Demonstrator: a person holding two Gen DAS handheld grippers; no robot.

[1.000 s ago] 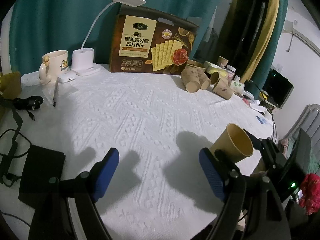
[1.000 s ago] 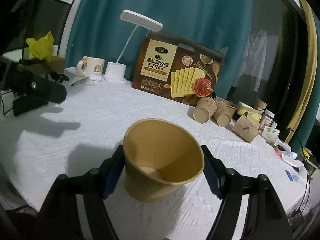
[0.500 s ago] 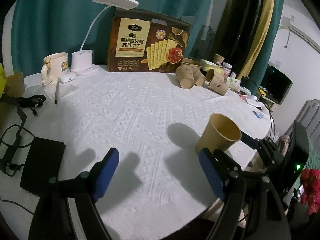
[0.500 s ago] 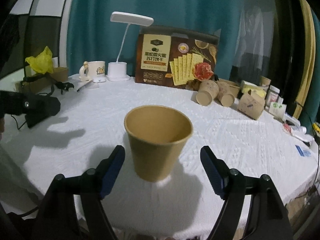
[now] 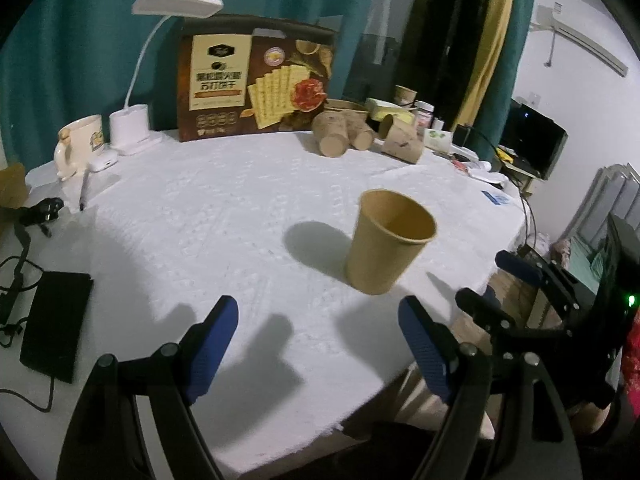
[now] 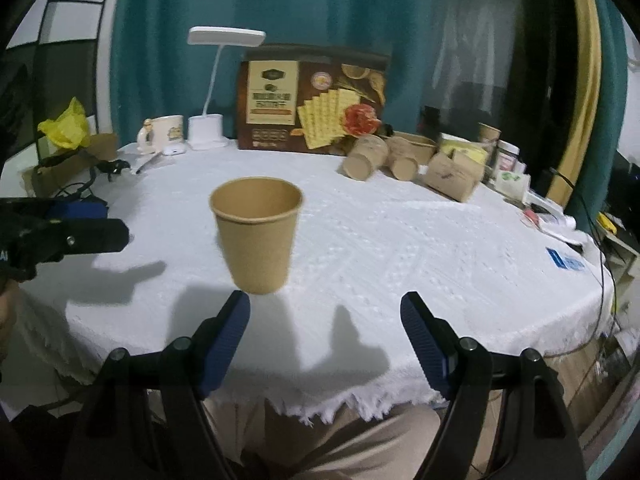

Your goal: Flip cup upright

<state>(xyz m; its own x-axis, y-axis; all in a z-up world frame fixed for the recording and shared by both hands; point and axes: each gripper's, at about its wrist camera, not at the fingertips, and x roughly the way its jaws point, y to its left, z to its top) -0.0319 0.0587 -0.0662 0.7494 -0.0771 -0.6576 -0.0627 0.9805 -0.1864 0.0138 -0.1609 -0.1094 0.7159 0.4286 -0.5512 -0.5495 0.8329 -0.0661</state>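
A tan paper cup (image 5: 386,242) stands upright, mouth up, on the white tablecloth (image 5: 224,208); it also shows in the right wrist view (image 6: 256,236). My right gripper (image 6: 325,330) is open and empty, pulled back from the cup near the table's front edge; the left wrist view shows it at the right (image 5: 496,280). My left gripper (image 5: 318,342) is open and empty, short of the cup and to its left.
A cracker box (image 5: 256,80), a white desk lamp (image 5: 132,128) and a mug (image 5: 80,144) stand at the back. Several paper cups (image 5: 344,136) lie on their sides at back right. A black device (image 5: 56,320) and cables lie at left.
The right gripper opened, let go of the cup and drew back. The cup went from tilted in the jaws to standing upright on the cloth. The left gripper stayed open.
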